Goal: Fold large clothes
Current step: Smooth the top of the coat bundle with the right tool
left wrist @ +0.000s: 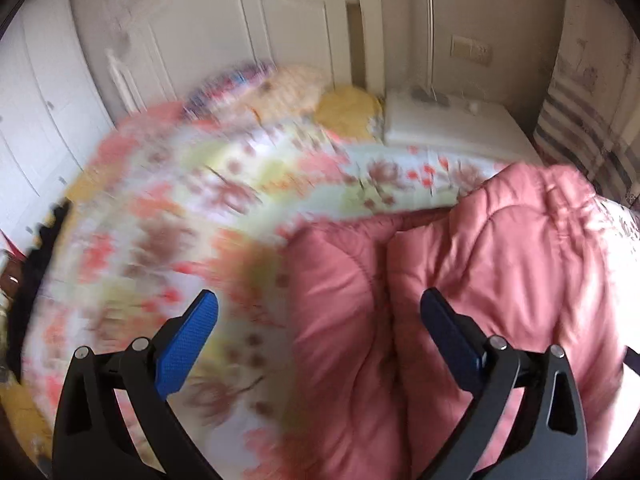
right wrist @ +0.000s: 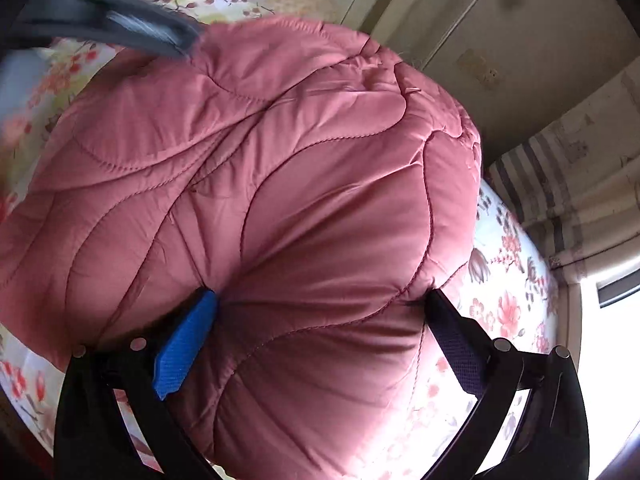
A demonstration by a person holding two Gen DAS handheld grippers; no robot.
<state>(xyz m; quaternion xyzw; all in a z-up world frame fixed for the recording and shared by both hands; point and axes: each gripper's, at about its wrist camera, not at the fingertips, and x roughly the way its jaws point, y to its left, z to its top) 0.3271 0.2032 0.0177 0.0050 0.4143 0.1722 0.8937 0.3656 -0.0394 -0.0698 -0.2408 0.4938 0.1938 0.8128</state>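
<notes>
A pink quilted padded garment (right wrist: pixel 280 184) lies bunched on a bed with a floral sheet (left wrist: pixel 160 216). In the left wrist view the garment (left wrist: pixel 500 264) fills the lower right. My left gripper (left wrist: pixel 319 308) is open and holds nothing; its fingers hang above the garment's left edge and the sheet. My right gripper (right wrist: pixel 322 300) has its jaws wide, with a thick fold of the garment bulging between the blue pads (right wrist: pixel 188 340). The left gripper also shows blurred in the right wrist view (right wrist: pixel 108 24), at the garment's far side.
Pillows (left wrist: pixel 280 88) lie at the head of the bed by a white headboard (left wrist: pixel 248 28). A white nightstand (left wrist: pixel 452 124) stands to the right, with a striped curtain (left wrist: pixel 580 136) beyond. White wardrobe doors (left wrist: pixel 36 92) line the left.
</notes>
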